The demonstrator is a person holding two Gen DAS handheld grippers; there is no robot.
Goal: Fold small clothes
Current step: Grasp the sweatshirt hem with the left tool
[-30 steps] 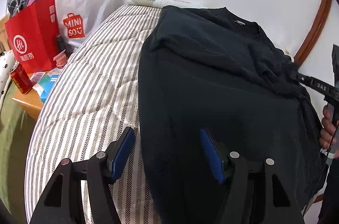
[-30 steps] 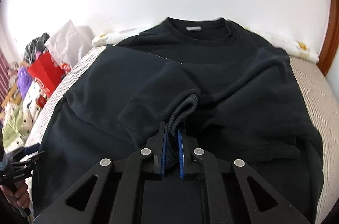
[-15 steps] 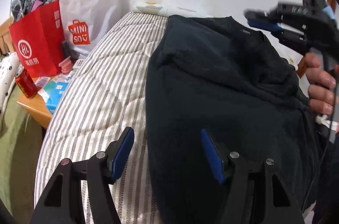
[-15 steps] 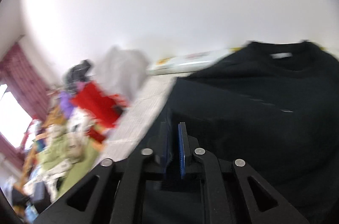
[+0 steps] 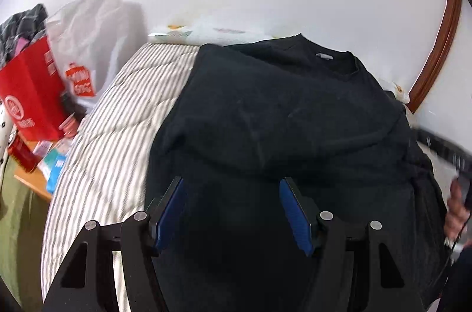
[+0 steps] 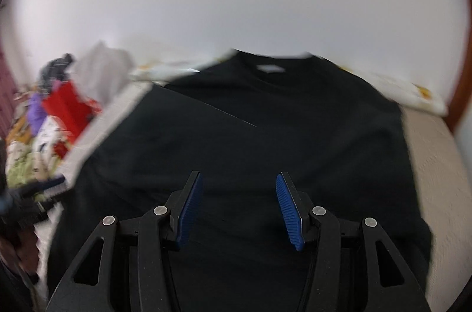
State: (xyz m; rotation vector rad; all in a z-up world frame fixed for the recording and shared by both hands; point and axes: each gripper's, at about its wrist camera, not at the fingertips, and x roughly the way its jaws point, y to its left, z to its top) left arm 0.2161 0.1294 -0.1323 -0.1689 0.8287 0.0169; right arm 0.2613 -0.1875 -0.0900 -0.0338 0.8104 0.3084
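Right claw [image 6: 239, 204] released sleeve, now spread; left claw [image 5: 233, 211] spread; sweatshirt [image 5: 283, 117] lengthwise, collar toward wall.

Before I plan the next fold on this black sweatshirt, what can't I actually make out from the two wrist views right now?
- Black sweatshirt hem: cut off in both views by the left gripper and right gripper.
- Its right-side sleeve: bunched at the left view's edge, lie unclear.
- Right wrist view: motion-blurred, so creases are unreadable.
- Print on the white bag and red bag: blurred.
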